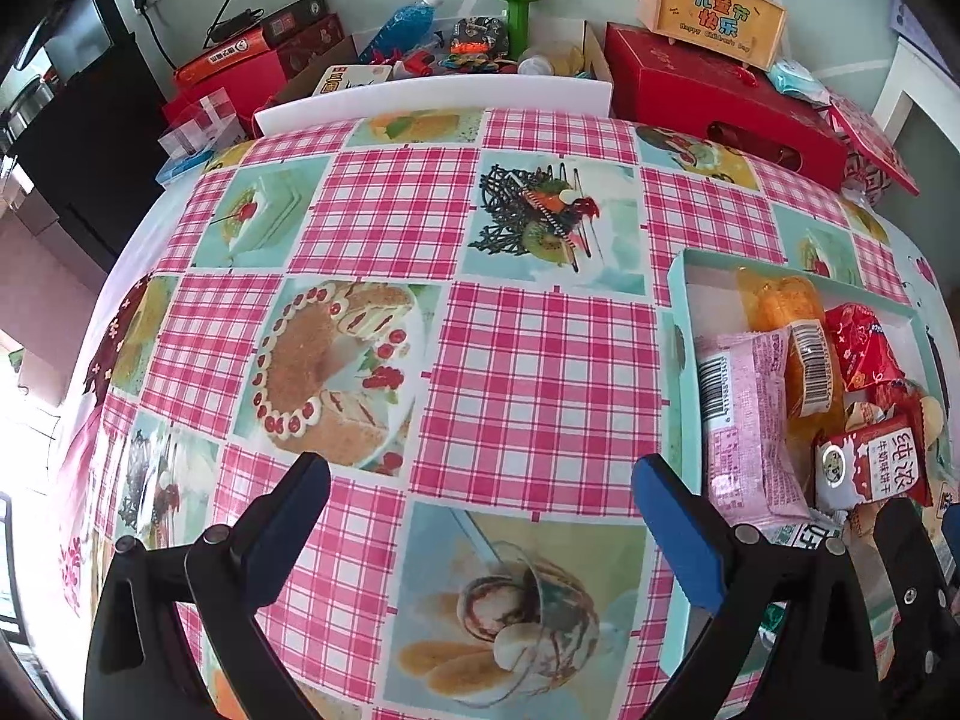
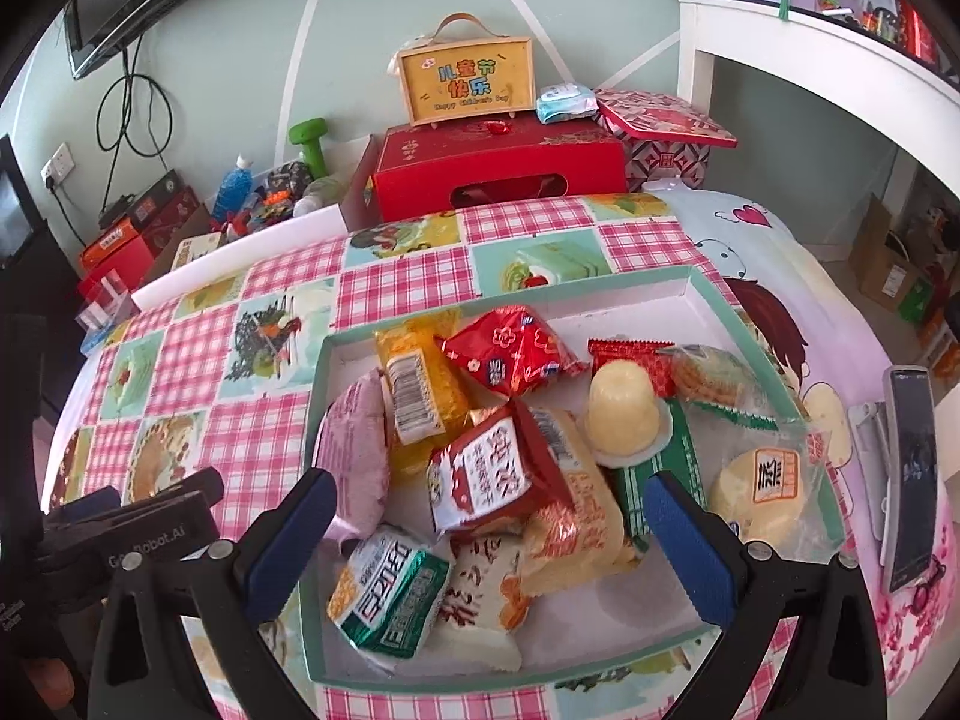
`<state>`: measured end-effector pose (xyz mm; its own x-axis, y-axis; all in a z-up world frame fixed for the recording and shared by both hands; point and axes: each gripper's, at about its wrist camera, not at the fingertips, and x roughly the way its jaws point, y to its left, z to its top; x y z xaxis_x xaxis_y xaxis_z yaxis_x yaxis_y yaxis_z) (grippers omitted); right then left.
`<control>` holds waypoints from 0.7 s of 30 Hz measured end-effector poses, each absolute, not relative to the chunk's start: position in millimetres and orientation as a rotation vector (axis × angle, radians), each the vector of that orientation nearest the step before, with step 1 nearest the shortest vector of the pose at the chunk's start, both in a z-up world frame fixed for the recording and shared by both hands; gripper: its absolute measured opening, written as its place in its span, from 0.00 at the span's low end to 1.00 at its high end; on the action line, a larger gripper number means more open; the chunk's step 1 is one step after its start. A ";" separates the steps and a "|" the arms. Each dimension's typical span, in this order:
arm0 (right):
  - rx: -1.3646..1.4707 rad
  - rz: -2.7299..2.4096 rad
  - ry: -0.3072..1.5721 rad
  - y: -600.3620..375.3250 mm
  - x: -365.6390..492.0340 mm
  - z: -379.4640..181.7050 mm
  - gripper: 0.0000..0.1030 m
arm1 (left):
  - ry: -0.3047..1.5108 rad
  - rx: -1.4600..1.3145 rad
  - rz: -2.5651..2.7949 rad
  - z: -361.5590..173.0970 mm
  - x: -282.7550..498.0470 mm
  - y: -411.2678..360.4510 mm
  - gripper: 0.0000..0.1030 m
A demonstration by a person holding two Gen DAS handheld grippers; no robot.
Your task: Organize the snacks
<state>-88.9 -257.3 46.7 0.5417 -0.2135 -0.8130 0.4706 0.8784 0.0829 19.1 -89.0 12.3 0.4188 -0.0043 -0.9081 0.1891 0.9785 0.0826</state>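
Observation:
A shallow teal-rimmed tray [image 2: 510,291] sits on the pink checked tablecloth [image 1: 528,384] and holds several snack packets. Among them are a pink packet [image 2: 354,450], an orange packet with a barcode [image 2: 420,390], a red packet [image 2: 510,354], a red-and-white biscuit packet [image 2: 492,474], a pale jelly cup [image 2: 621,414] and a green-and-white packet [image 2: 390,594]. My right gripper [image 2: 489,492] hovers open over the tray's near half, holding nothing. My left gripper [image 1: 480,480] is open and empty above bare cloth, left of the tray [image 1: 678,312]. The pink packet [image 1: 744,420] lies by the tray's left wall.
A red gift box [image 2: 498,174] with a yellow handled box [image 2: 468,81] on top stands behind the table. A white bin of clutter with a green dumbbell [image 1: 519,12] is at the back. A phone [image 2: 909,468] stands right of the tray, beside a white shelf [image 2: 696,90].

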 end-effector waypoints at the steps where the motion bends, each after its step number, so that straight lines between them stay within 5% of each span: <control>1: 0.299 -0.408 0.914 -252.8 -91.1 46.8 1.00 | 1.138 0.189 -0.117 10.6 16.0 -86.5 0.98; 21: 0.269 -0.416 0.933 -220.0 -148.2 38.5 1.00 | 1.152 0.187 -0.112 -1.4 -49.6 -44.8 0.97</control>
